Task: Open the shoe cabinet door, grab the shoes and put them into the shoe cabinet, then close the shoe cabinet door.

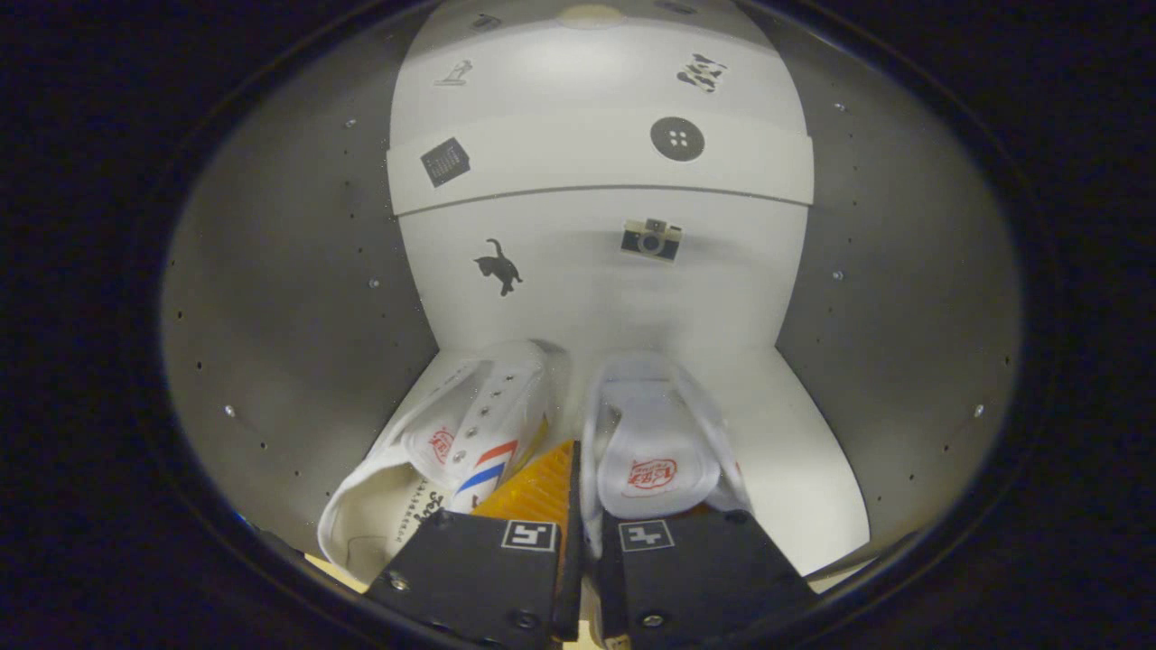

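Observation:
Two white sneakers sit side by side on the cabinet's white bottom board (795, 451), toes toward the back wall. The left shoe (470, 433) has red and blue stripes and leans to the left. The right shoe (650, 442) stands upright, its tongue with a red logo facing me. My gripper (578, 542) is inside the cabinet just behind the shoes' heels. Its fingers are nearly together, and the shoes' inner side walls run down into the narrow gap between them. The exact spot of the pinch is hidden by the fingers.
Grey side walls (298, 298) with small peg holes close in on both sides. A white shelf (596, 171) crosses above the shoes. The white back wall (587, 289) carries several small stickers. Bare board lies to the right of the right shoe.

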`<state>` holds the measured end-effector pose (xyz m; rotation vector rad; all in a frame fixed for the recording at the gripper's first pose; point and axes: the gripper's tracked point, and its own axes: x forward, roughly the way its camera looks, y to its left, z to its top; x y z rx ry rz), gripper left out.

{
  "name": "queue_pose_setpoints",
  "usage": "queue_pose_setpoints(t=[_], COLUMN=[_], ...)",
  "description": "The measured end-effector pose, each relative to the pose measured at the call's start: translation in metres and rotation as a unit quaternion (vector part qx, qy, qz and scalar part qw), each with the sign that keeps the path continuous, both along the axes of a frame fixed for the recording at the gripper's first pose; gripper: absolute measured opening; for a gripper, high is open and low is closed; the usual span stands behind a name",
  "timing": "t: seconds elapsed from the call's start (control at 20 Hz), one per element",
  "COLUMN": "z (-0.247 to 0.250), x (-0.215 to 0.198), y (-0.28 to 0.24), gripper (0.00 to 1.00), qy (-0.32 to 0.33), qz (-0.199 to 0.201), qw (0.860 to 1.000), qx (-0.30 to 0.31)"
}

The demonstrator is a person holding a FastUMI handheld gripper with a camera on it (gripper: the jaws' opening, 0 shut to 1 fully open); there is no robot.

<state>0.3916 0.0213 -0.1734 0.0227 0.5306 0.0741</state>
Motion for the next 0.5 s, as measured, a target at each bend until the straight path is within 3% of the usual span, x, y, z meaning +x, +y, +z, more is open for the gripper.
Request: queue_pose_setpoints(t=[0.1, 0.5], z=[0.002, 0.026], x=[-0.006, -0.051], y=[0.000, 0.001], gripper=[0.17, 0.63], qy=[0.000, -0.041], qz=[0.001, 0.011], qw=[1.000, 0.999], qx=[0.006, -0.009])
